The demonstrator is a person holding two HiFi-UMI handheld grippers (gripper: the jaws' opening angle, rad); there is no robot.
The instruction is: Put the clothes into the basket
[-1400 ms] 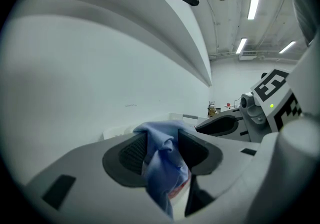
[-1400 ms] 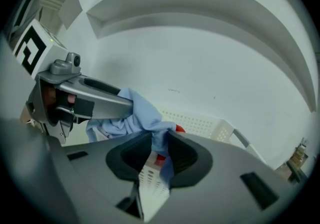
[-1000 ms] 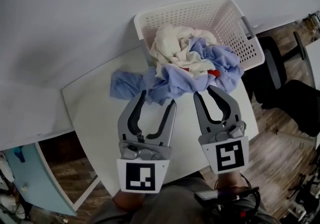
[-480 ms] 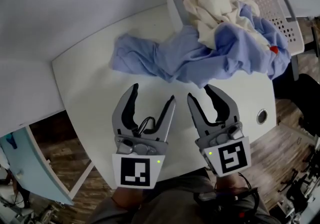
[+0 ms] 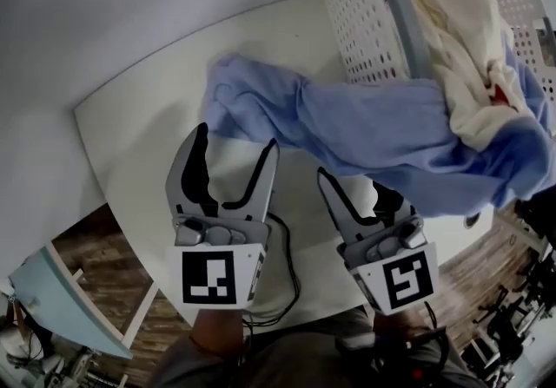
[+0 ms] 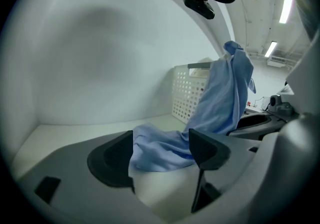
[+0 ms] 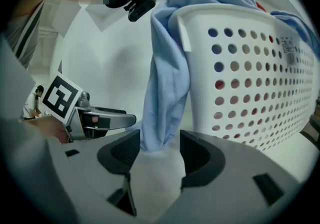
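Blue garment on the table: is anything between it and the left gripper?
Nothing visible. The left gripper has just been opening its jaws, and the blue garment ends on the white table right at their tips, ungripped.

Room's pretty plain. There's a white table with a rounded corner, sitting right by a bare, pale grey-white wall. Under it the floor is brownish wood planks, showing on both sides of the table. At the lower left a light blue panel stands just beside the table. The left gripper view catches long tube lights lit on the ceiling. There's dark clutter on the floor at the lower right, too murky to name.
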